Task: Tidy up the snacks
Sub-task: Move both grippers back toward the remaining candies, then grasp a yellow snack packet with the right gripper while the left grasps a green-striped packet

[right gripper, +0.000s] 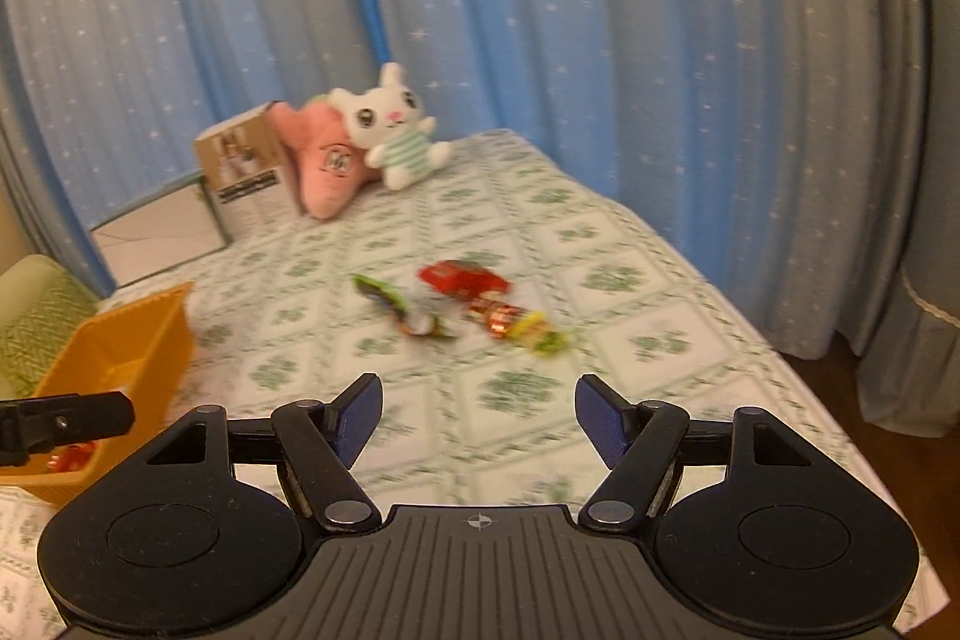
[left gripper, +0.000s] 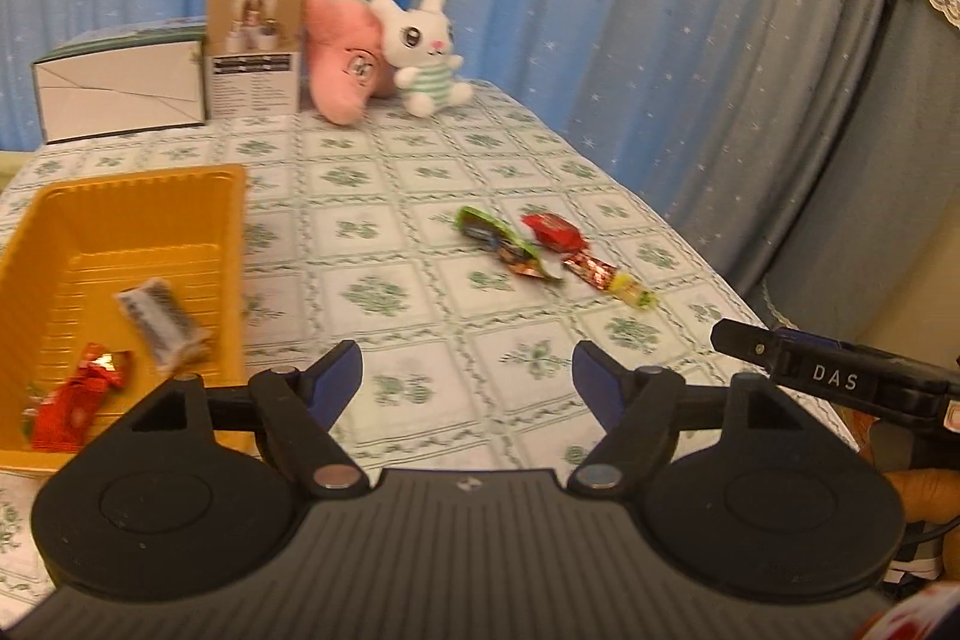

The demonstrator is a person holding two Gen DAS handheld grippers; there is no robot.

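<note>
Snacks [left gripper: 606, 271] lie flat on the tablecloth [left gripper: 420, 196], long axes slanting right.

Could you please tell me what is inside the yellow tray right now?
The yellow tray holds a red snack packet and a grey-and-white packet. Its near corner is hidden behind the left gripper, so anything there cannot be seen.

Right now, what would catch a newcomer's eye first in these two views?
Probably the white bunny plush leaning on a pink plush at the table's far end. Next, the orange tray at the left, holding two wrapped snacks, and the bright loose snacks mid-table. Both the left gripper and right gripper are open and empty.
</note>
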